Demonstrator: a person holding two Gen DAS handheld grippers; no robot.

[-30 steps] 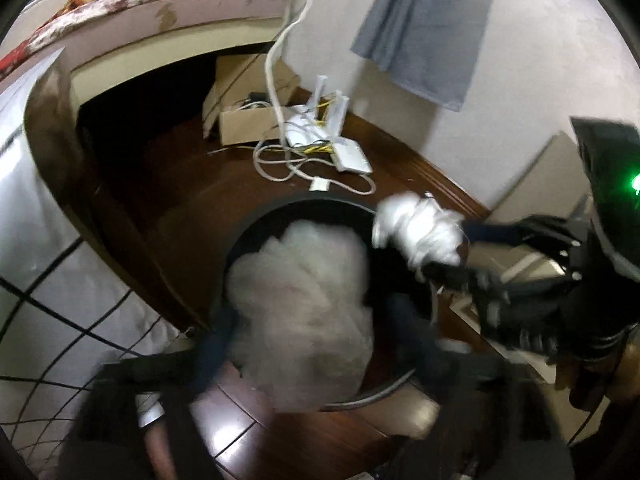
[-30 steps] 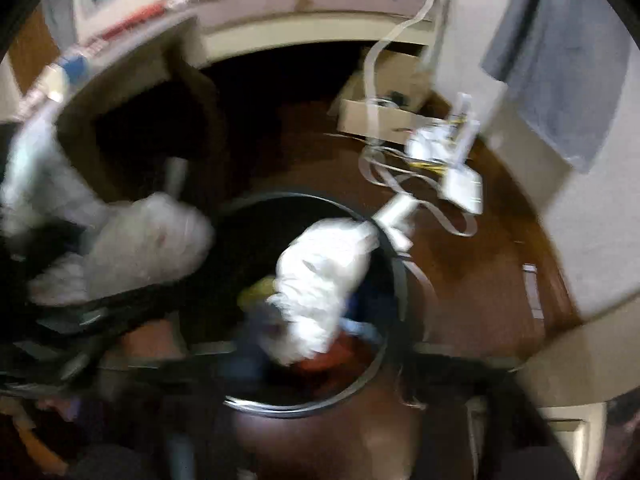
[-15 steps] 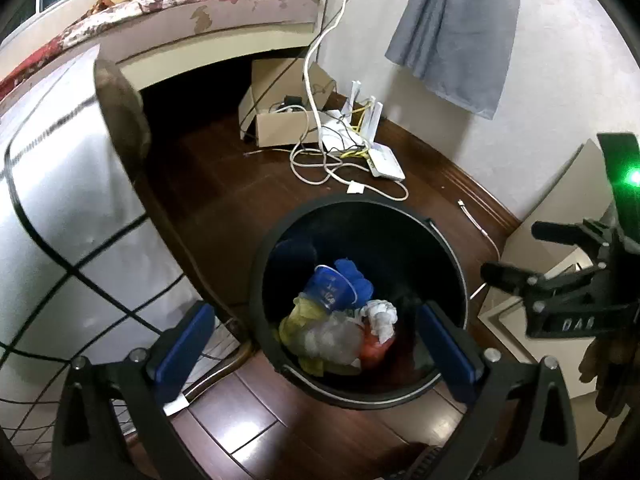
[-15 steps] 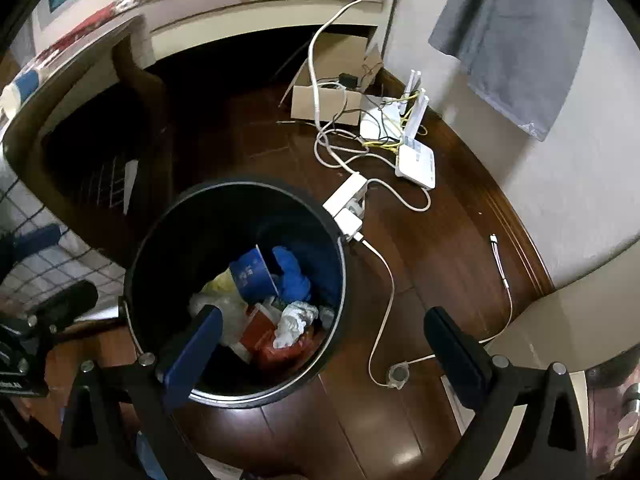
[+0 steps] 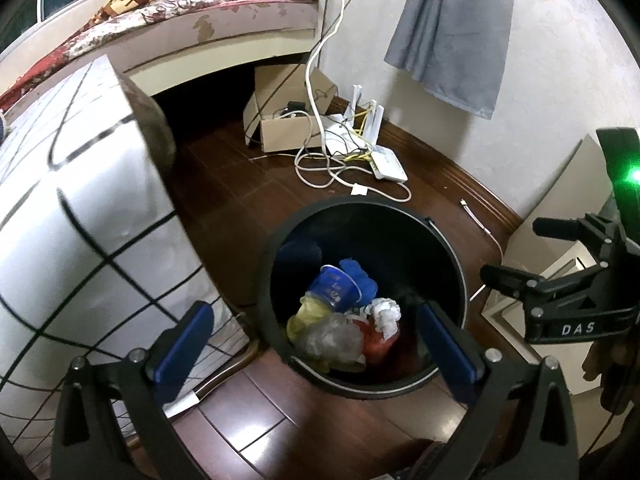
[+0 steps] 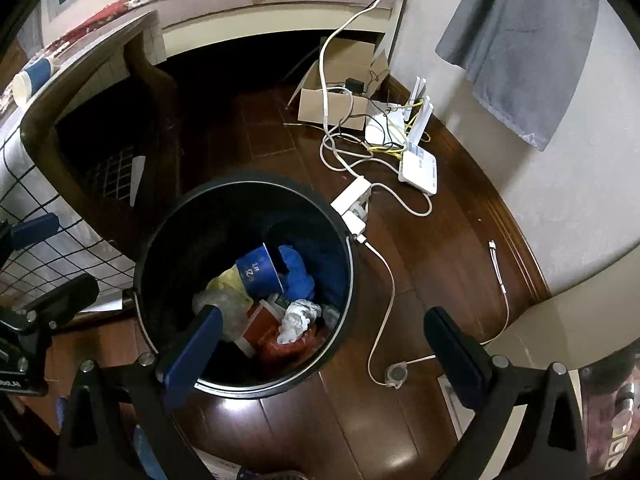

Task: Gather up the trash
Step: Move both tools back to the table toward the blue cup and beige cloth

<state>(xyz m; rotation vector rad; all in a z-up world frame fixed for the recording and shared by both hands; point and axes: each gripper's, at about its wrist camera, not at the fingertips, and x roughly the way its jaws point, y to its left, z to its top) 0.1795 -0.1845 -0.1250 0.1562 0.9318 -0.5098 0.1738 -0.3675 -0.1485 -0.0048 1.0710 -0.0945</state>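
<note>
The black trash bin (image 5: 362, 300) stands on dark wooden floorboards (image 6: 304, 420) and serves as the landmark. Inside it lie a blue paper cup (image 5: 334, 286), a blue cloth (image 6: 298, 270), a crumpled white tissue (image 5: 386, 312), clear and yellow plastic wrap (image 5: 326, 332) and a red packet (image 6: 262, 324).

The left gripper (image 5: 316, 348) hangs above the bin's near rim, its jaws having just been opening and now spread wide with nothing between them; one blue pad sits outside the rim over the floor, the other over the bin's inside edge. The right gripper (image 6: 324, 344) hovers over the bin's near right side, jaws likewise just opened wide and empty. In the left wrist view it shows to the right of the bin.

Left of the bin a wooden piece of furniture draped with a white grid-patterned cloth (image 5: 80, 220) stands close against it. Beyond the bin the floor is open up to a cardboard box (image 6: 334, 100) and a white router (image 6: 418, 164) with tangled cables by the wall. A white power strip (image 6: 352, 202) lies just beside the bin's far right rim, and a thin white cable (image 6: 384, 312) runs along the floor on its right. A grey cloth (image 6: 520, 48) hangs on the wall. A bed with a floral cover (image 5: 200, 4) fills the far side.
</note>
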